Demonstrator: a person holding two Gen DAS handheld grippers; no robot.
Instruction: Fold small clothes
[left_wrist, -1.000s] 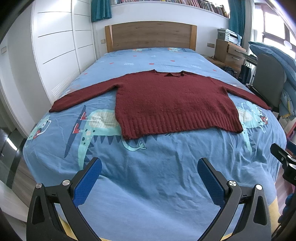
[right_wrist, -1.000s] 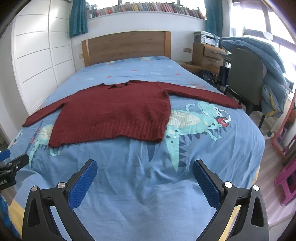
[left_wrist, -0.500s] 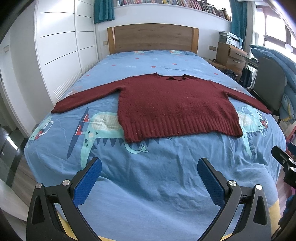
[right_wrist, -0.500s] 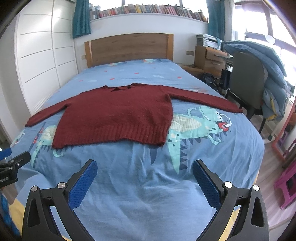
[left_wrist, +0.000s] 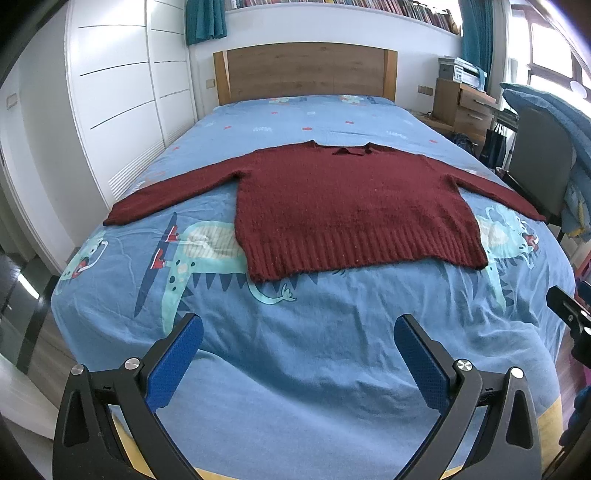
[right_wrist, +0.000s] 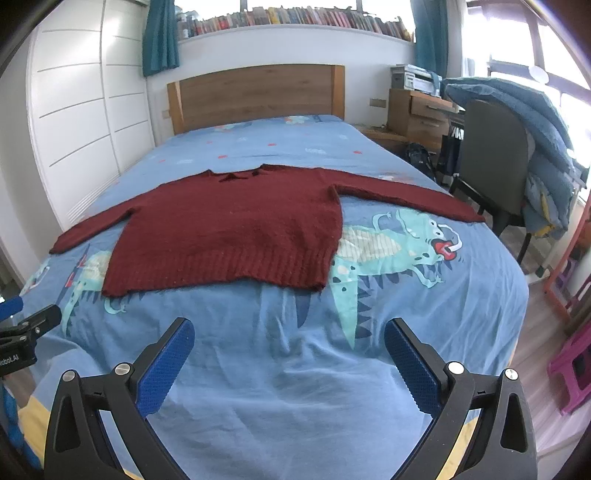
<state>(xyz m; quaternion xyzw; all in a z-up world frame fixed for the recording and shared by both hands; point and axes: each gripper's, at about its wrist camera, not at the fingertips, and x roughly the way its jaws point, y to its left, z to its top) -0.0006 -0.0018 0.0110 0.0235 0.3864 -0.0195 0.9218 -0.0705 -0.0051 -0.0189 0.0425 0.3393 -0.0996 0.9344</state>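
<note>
- Both tools stood with their blue-padded fingers spread wide and nothing between them: the left tool (left_wrist: 298, 354) and the right tool (right_wrist: 289, 352) each hung above the foot end of the bed, apart from the cloth.
- At 9 o'clock in the right wrist view a black part of the left tool showed at the frame's edge; at 3 o'clock in the left wrist view a black part of the right tool showed likewise.
- No basket or box held any clothes. The one garment, a dark red knitted sweater (left_wrist: 351, 206), lay flat and unfolded on the bed, at 12 o'clock from both tools and well apart from them.
- Its ribbed hem (left_wrist: 354, 251) faced the tools and its collar (left_wrist: 351, 150) pointed to the headboard; one sleeve (left_wrist: 166, 192) ran out toward 10 o'clock and the other sleeve (right_wrist: 406, 195) toward 2 o'clock, both stretched straight.
- The bed (left_wrist: 295, 369) wore a blue sheet printed with green dinosaurs, lightly creased near the foot end; the sweater covered part of the print.
- A wooden headboard (left_wrist: 306, 70) stood at 12 o'clock against a white wall, with a shelf of books (right_wrist: 295, 18) above it and teal curtains (right_wrist: 159, 37) at either end.
- White wardrobe doors (left_wrist: 114, 110) filled the side at 9 to 10 o'clock.
- At 2 o'clock stood a wooden drawer unit (right_wrist: 417, 110) and a dark chair (right_wrist: 491, 162) draped with a blue quilt (right_wrist: 524, 122).
</note>
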